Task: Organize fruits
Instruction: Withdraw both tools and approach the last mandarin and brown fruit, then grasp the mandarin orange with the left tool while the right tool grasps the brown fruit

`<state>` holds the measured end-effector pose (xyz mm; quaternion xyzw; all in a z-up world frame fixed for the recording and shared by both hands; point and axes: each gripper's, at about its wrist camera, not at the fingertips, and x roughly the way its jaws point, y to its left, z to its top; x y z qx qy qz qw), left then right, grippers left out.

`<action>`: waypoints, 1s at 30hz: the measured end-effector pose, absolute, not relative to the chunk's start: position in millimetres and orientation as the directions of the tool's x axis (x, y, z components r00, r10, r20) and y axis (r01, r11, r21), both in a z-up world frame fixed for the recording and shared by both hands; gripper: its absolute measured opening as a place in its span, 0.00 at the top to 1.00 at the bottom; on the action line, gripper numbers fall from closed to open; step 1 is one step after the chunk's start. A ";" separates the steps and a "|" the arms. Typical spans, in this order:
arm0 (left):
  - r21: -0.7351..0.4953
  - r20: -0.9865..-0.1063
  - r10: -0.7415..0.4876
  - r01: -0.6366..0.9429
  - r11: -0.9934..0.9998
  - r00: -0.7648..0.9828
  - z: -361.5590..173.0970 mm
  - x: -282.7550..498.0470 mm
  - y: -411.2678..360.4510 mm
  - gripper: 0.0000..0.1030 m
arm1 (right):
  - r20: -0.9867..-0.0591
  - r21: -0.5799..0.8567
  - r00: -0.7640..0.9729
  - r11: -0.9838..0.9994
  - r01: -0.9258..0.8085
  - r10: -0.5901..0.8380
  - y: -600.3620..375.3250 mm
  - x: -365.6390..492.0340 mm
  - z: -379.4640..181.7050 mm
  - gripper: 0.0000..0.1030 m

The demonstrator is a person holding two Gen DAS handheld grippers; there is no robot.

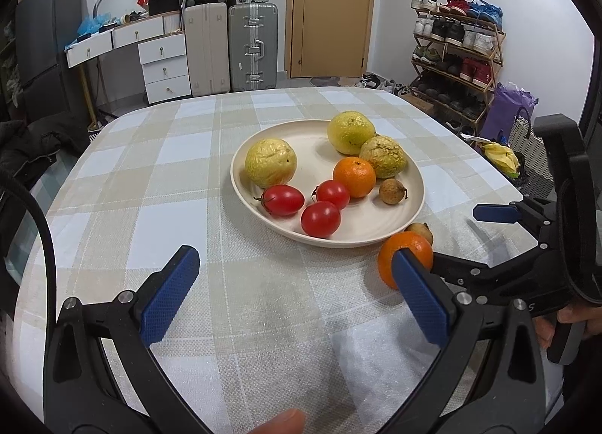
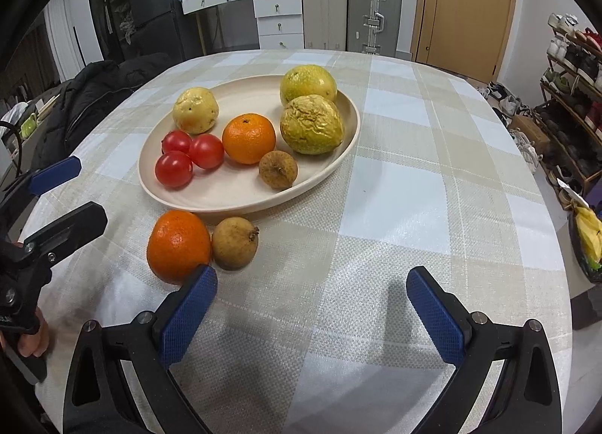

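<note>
On the checked counter, just in front of the plate, a loose orange and a brown longan are sitting side by side, touching, the longan's stem pointing right toward the counter's open side. You are holding your right hand-held gripper spread wide and empty just behind them. Your left hand-held gripper is also gaping wide, gripping nothing, facing the plate.

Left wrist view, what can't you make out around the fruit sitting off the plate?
- Small brown fruit: mostly hidden behind the orange and plate rim.
- Orange: lower part covered by the left tool finger.
- Whether the two touch: unclear in either view.
</note>
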<state>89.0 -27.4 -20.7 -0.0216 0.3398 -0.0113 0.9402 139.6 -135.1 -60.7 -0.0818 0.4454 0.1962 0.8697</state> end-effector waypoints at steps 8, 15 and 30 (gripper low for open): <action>-0.058 -0.646 -0.040 0.003 0.998 0.762 -24.2 92.2 -25.0 0.01 | -0.824 0.037 0.496 0.900 -0.434 0.273 -132.7 146.7 -63.9 0.04; -0.059 -0.647 -0.041 0.004 0.998 0.762 -24.6 92.9 -25.4 0.01 | -0.819 0.013 0.494 0.871 -0.491 0.291 -119.0 145.4 -58.7 0.31; -0.064 -0.651 -0.043 0.001 0.998 0.758 -25.2 93.3 -25.3 0.01 | -0.795 0.047 0.482 0.830 -0.556 0.368 -111.1 126.7 -53.8 0.76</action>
